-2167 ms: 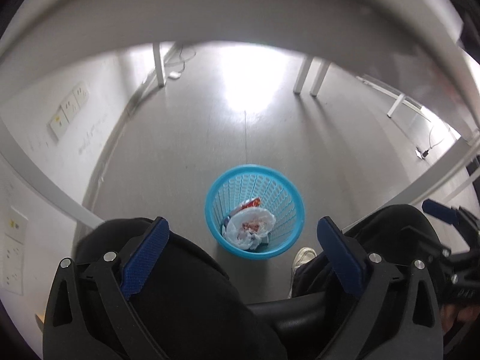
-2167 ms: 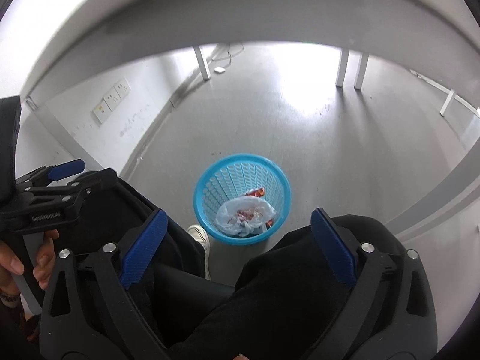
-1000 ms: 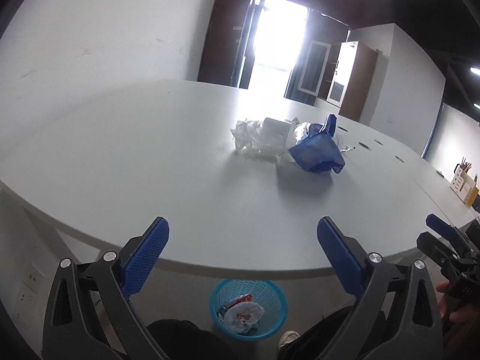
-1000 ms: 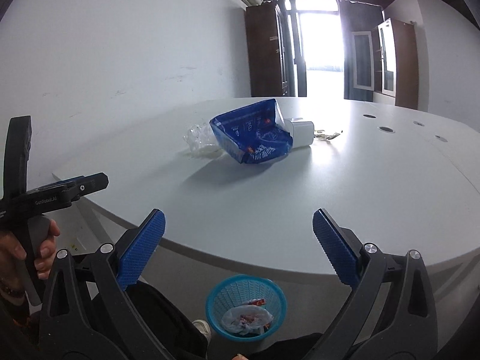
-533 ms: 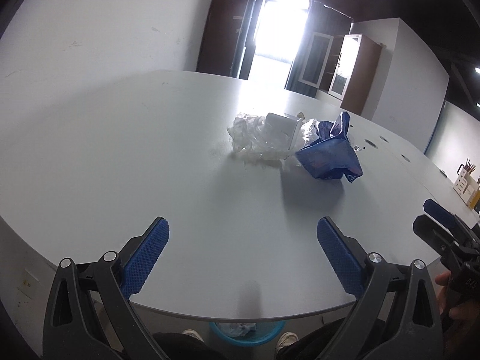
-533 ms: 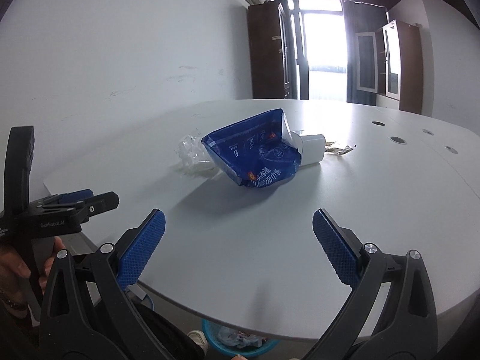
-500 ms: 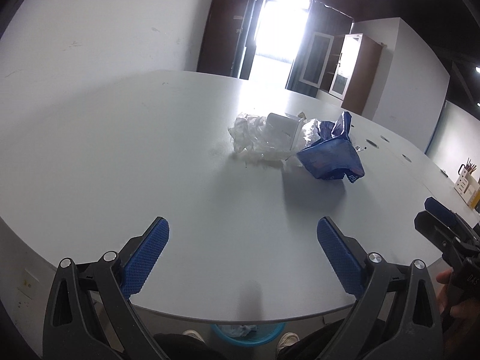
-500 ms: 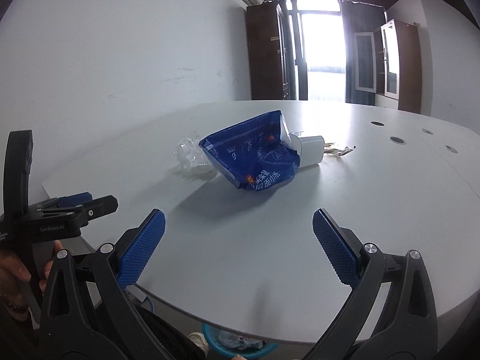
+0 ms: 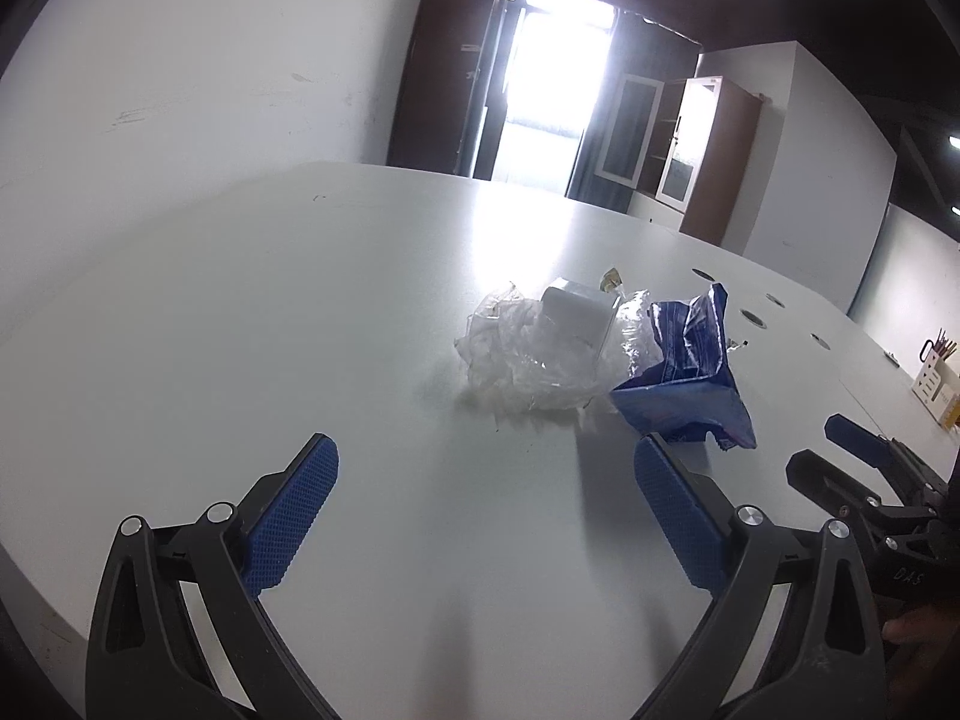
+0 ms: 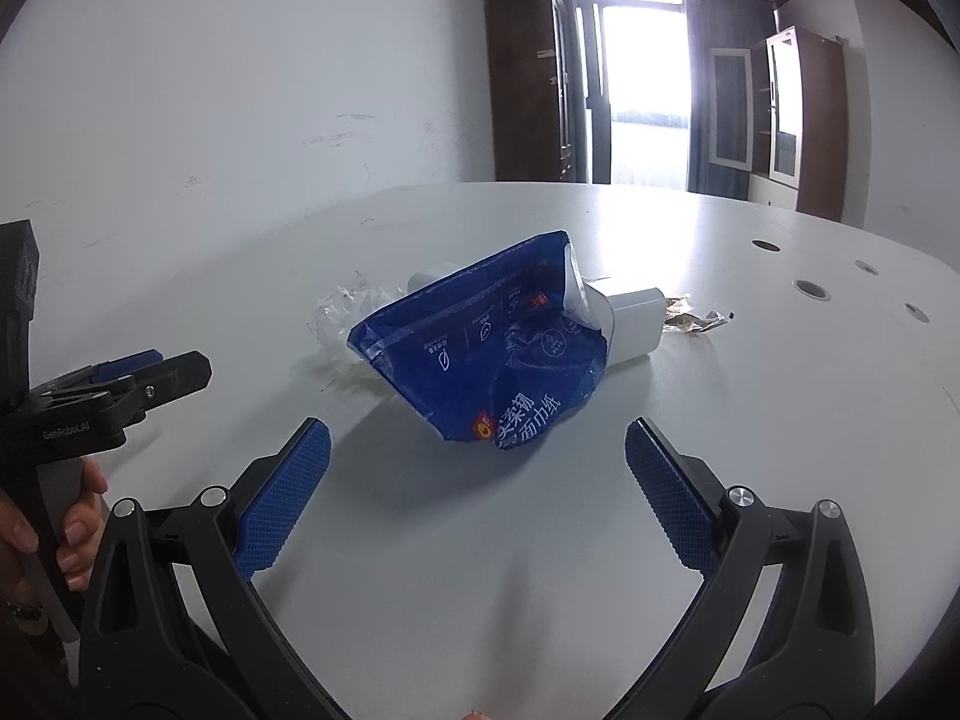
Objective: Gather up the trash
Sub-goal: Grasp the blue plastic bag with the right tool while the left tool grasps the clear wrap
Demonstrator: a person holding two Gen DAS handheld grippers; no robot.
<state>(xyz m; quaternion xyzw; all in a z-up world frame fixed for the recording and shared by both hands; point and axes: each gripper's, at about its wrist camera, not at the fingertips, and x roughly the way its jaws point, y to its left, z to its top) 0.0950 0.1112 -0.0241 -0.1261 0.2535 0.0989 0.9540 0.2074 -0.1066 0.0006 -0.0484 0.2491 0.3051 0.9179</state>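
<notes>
A pile of trash lies on the white table (image 9: 240, 330). It holds a crumpled clear plastic wrap (image 9: 528, 360), a white box (image 9: 576, 315) and an empty blue tissue bag (image 9: 684, 384). In the right wrist view the blue tissue bag (image 10: 492, 354) lies in front of the white box (image 10: 633, 324), with the clear plastic wrap (image 10: 342, 312) to its left and a small flat wrapper (image 10: 690, 317) to the right. My left gripper (image 9: 486, 516) is open, short of the plastic wrap. My right gripper (image 10: 477, 498) is open just before the blue bag.
Round cable holes (image 10: 810, 288) dot the table's right side. A dark door and bright window (image 10: 642, 90) stand behind the table, with wooden cabinets (image 10: 804, 114) to the right. A hand (image 10: 36, 534) grips the left gripper's handle. A desk organiser (image 9: 933, 378) stands far right.
Both grippers rose from under the table, where a blue waste basket stood, and moved forward over the tabletop toward the trash pile. The basket has dropped out of view. Both stay open.
</notes>
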